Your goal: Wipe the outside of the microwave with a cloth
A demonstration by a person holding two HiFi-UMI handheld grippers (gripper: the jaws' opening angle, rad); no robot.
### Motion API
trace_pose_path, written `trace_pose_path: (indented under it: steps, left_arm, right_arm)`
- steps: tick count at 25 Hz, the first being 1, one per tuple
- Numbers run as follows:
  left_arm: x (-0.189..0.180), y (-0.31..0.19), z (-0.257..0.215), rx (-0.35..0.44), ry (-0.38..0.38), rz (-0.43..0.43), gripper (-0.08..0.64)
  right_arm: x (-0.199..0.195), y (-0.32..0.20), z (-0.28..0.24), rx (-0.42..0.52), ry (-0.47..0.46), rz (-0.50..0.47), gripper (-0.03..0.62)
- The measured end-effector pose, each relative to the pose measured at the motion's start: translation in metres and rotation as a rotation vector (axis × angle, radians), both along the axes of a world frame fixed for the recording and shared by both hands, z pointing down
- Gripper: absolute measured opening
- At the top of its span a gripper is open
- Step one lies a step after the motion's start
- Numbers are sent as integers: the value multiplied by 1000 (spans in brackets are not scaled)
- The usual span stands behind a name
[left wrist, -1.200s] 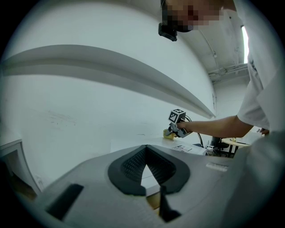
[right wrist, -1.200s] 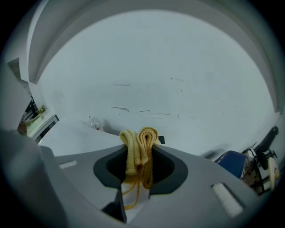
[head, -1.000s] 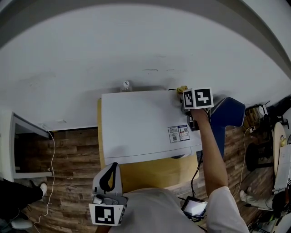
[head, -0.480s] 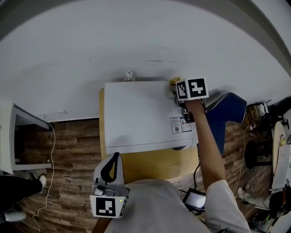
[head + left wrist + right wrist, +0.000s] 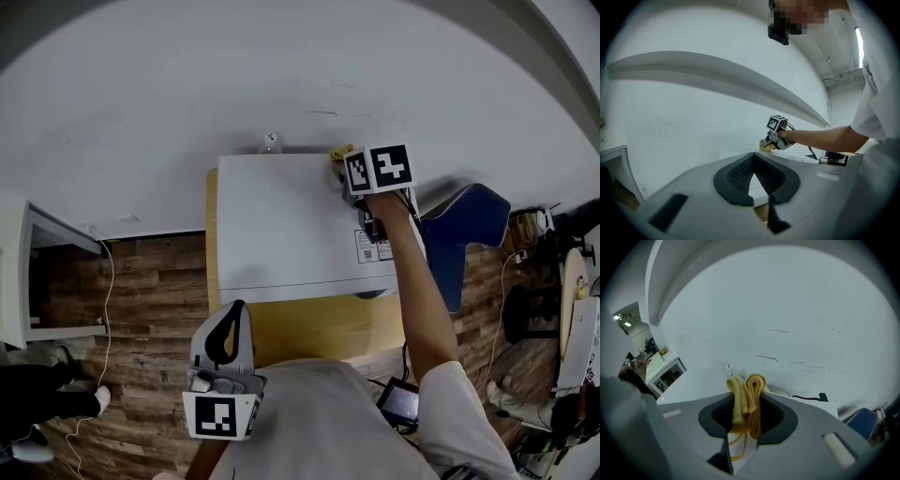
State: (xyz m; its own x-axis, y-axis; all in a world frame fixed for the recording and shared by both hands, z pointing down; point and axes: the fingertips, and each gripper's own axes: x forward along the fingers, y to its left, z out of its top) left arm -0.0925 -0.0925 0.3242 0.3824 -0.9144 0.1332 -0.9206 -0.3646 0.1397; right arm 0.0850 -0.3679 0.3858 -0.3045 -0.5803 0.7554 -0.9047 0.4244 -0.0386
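Right gripper (image 5: 746,400): clamped on folded yellow cloth (image 5: 338,153) | cloth: on microwave (image 5: 281,225) top, rear right edge, near wall (image 5: 281,75) | left gripper (image 5: 753,159): tips together, empty, low before microwave's front edge | top: bare leftward of cloth.

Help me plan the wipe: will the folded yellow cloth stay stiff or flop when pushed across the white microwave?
The folded yellow terry cloth bunches softly between the jaws of the right tool, so it is probably floppy and light. Loose threads dangle, so it might snag.
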Motion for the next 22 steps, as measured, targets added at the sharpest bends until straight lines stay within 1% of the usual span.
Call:
trace_pose_path:
  steps: [14,22]
  left_arm:
    - [-6,3,-4,3,1,-21,-3]
    - [-14,6,-6,5,-2,-39,-3]
  right_arm:
    - [-69,7,-1,-10,-38,-104,112]
    - [-121,11,-1,-16,-54,-182,112]
